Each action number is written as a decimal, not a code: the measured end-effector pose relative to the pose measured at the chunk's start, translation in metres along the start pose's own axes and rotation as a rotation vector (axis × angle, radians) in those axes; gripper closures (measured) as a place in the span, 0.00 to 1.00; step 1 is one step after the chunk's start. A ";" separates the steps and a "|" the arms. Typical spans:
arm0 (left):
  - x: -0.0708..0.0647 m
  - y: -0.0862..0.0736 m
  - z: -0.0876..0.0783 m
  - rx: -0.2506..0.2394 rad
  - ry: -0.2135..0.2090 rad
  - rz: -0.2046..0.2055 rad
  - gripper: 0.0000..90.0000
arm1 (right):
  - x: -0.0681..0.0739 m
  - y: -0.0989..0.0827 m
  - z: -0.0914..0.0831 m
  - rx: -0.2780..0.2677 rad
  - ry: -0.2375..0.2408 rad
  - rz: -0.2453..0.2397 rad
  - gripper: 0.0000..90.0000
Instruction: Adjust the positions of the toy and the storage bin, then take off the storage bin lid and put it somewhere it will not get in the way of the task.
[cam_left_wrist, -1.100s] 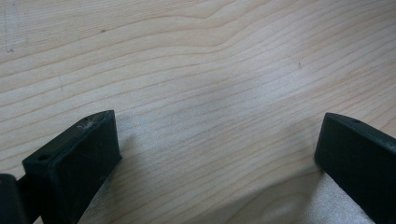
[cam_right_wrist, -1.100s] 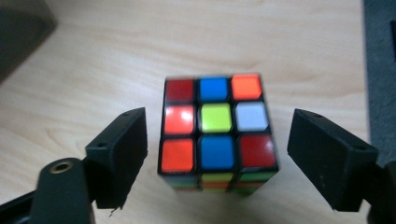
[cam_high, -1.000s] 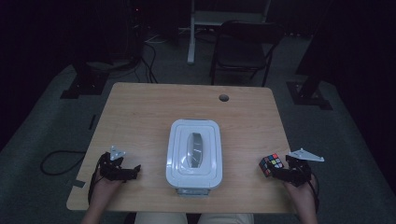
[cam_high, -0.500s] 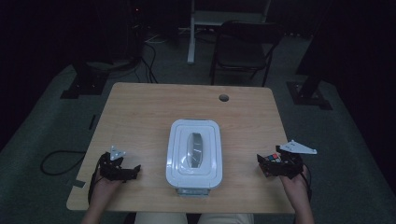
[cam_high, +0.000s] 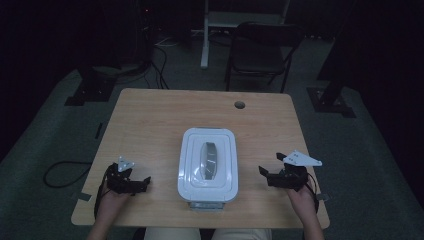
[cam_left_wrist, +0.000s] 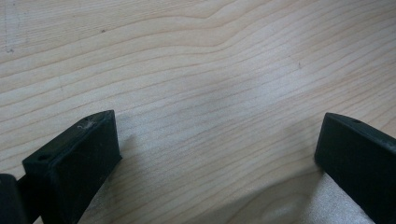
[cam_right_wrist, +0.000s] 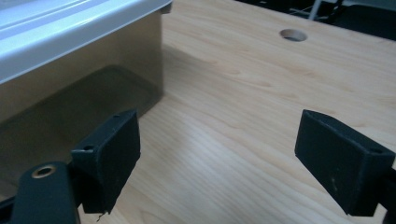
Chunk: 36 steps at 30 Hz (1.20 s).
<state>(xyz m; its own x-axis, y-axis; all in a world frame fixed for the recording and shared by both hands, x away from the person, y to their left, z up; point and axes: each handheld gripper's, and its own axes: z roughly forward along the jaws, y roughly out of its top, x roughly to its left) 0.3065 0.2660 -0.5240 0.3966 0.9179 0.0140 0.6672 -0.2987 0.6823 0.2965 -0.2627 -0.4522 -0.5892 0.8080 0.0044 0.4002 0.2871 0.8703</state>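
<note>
High view showed a wooden tabletop (cam_high: 150, 125) with a white lidded plastic box (cam_high: 208, 164) standing near the middle of its near edge, the long sides running from near edge to far edge. A grey handle (cam_high: 208, 160) lay along the centre of the lid. A round cable hole (cam_high: 240, 105) sat close to the far edge, toward the right corner.

The left gripper (cam_high: 142, 182) rested near the near-left corner of the tabletop, held by the person's left hand (cam_high: 111, 202), and pointed toward the box while staying well apart from it. In the left gripper view its two black jaws stood wide apart over bare wood grain (cam_left_wrist: 205, 93), with nothing between them.

The right gripper (cam_high: 264, 173) was at the near-right part of the tabletop, in the person's right hand (cam_high: 302, 196), just beside the right side of the box without touching it. A grey three-cornered plate (cam_high: 301, 159) topped it. In the right gripper view the jaws stood wide apart, gripping nothing, with bare wood between them. The box's translucent wall (cam_right_wrist: 79, 79) and white lid rim (cam_right_wrist: 84, 23) rose at the left, near the left jaw, and the cable hole (cam_right_wrist: 293, 34) showed farther off.
</note>
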 end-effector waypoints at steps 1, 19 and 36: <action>0.000 0.000 0.000 0.000 0.000 0.000 0.01 | 0.003 -0.003 0.003 0.003 0.014 0.000 0.16; 0.000 0.000 0.000 0.000 -0.015 0.022 0.01 | 0.018 -0.043 0.029 0.074 0.093 0.028 0.16; 0.000 0.000 0.000 0.000 -0.022 0.029 0.01 | 0.024 -0.056 0.053 0.230 -0.001 -0.054 0.16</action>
<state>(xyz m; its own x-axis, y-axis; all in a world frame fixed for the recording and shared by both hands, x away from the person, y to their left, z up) 0.3062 0.2664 -0.5240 0.4298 0.9028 0.0177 0.6552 -0.3253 0.6818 0.2973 -0.2314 -0.5268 -0.6138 0.7885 -0.0394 0.5172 0.4394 0.7345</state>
